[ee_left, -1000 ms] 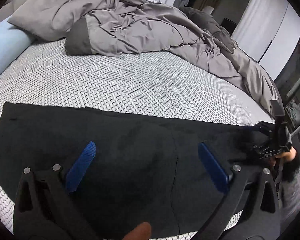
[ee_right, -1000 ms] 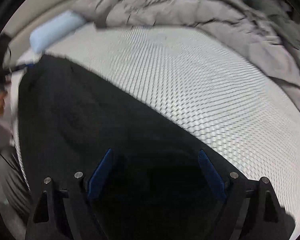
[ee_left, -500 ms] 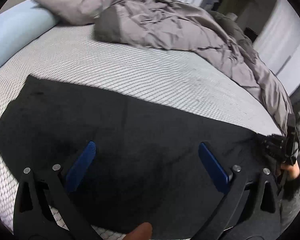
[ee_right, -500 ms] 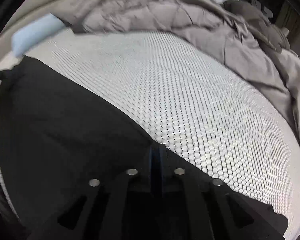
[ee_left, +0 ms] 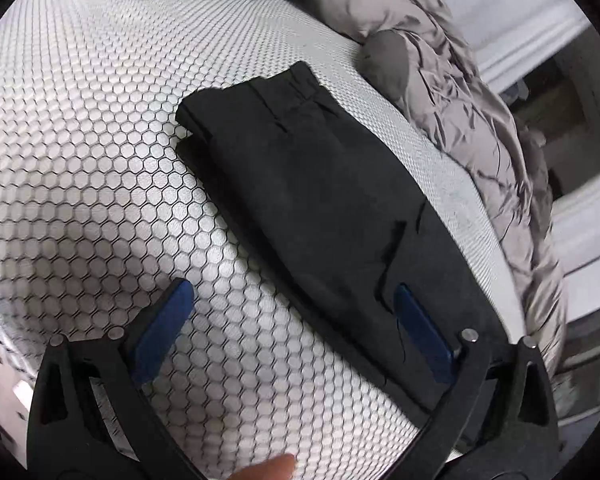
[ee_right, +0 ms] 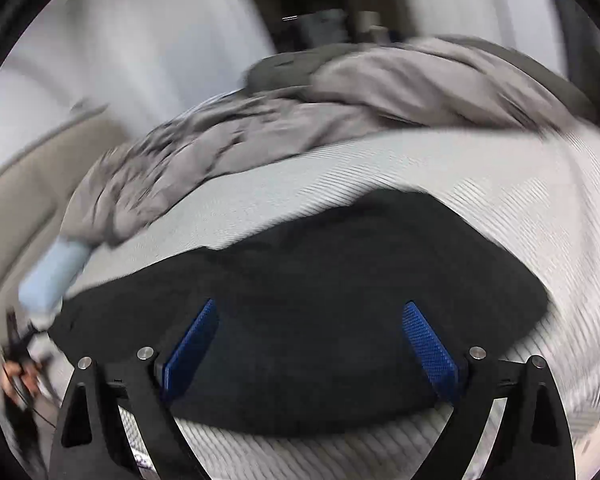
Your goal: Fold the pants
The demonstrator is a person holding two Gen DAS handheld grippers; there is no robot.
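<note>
Black fabric pants (ee_left: 320,204) folded into long strip on white honeycomb-mesh mattress (ee_left: 80,160), grey duvet (ee_left: 460,112) beyond. Left gripper (ee_left: 296,316) spread, empty. Right gripper (ee_right: 312,344) just reopened, holding nothing. Next: grasp near end, fold over.

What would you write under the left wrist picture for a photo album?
Open left gripper above black pants folded into a long strip on a honeycomb-patterned mattress, grey duvet bunched beyond.

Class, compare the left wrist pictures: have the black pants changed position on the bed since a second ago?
Yes. The pants, earlier spread wide across the patterned mattress, now lie folded into a shorter, narrower stack, one end reaching toward the grey duvet.
</note>
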